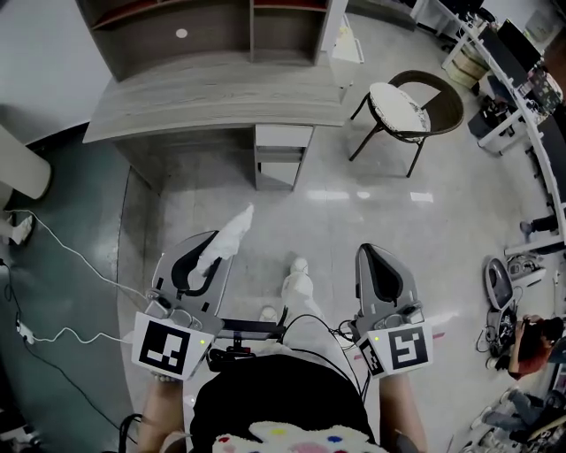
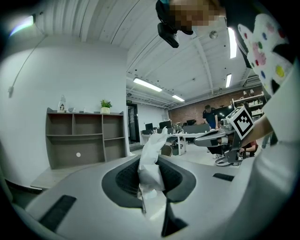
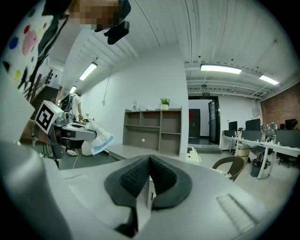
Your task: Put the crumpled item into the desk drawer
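Left fingers point(image 2: 123, 180) are clamped on the crumpled item point(image 2: 151, 161). It's white and wrinkly and pokes up and out past the tips, and the right gripper view shows a bluish edge on it. So the left gripper point(image 1: 210, 243) has it pinched in mid-air over the floor point(image 1: 354, 221), well short of the bench's point(image 1: 212, 102) front edge. Right fingers point(image 3: 135, 177) are squeezed together with nothing between them. The right gripper point(image 3: 150, 174) is held about level beside the left one, well apart from it.

Moving outward, there's an open stretch of glossy floor between both grippers and the bench front. The drawer stack point(image 1: 283, 155) with white fronts sits under the front edge near the bench's right corner, ahead of the grippers and roughly between them. I can't tell if any drawer is pulled out.

A chair point(image 1: 411, 106) stands just off that right corner. It's angled, and its legs stand close to the drawer side. A shelf unit point(image 1: 212, 26) runs along the bench's back edge. White cables point(image 1: 62, 257) trail over the floor out past the left end.
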`<action>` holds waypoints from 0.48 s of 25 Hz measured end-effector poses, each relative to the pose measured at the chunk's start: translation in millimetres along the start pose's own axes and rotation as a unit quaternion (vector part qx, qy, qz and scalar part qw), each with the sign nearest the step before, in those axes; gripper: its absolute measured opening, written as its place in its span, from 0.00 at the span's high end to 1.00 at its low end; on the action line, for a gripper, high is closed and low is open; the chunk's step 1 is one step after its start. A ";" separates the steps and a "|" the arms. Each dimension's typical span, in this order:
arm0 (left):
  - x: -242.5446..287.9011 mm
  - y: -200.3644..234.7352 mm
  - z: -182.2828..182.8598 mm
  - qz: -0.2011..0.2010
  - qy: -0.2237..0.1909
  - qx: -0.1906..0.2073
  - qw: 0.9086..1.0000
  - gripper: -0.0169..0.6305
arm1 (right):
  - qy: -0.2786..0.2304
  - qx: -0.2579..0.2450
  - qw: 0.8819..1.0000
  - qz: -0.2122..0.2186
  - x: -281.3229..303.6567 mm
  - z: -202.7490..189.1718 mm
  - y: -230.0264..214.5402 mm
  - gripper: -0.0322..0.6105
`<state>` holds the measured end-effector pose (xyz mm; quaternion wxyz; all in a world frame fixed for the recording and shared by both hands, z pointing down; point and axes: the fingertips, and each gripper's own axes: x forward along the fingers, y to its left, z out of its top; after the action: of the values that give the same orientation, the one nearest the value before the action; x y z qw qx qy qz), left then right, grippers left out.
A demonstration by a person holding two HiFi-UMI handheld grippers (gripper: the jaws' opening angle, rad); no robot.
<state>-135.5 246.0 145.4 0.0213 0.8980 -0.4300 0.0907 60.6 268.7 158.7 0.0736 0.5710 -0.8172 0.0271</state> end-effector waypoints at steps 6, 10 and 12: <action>15.1 10.0 2.5 0.017 -0.001 -0.002 1.000 0.87 | -0.005 0.001 1.000 0.021 25.6 1.6 -8.9 0.94; 34.7 20.3 3.4 0.029 0.000 -0.004 1.000 0.87 | -0.005 0.000 0.999 0.032 48.8 1.7 -21.2 0.94; 48.1 25.4 3.1 0.035 0.003 -0.004 0.999 0.87 | -0.003 0.000 0.999 0.039 62.2 0.1 -30.2 0.94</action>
<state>-125.2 192.7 150.1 0.0226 0.8821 -0.4614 0.0921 68.0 200.5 166.8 0.0696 0.5385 -0.8393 0.0282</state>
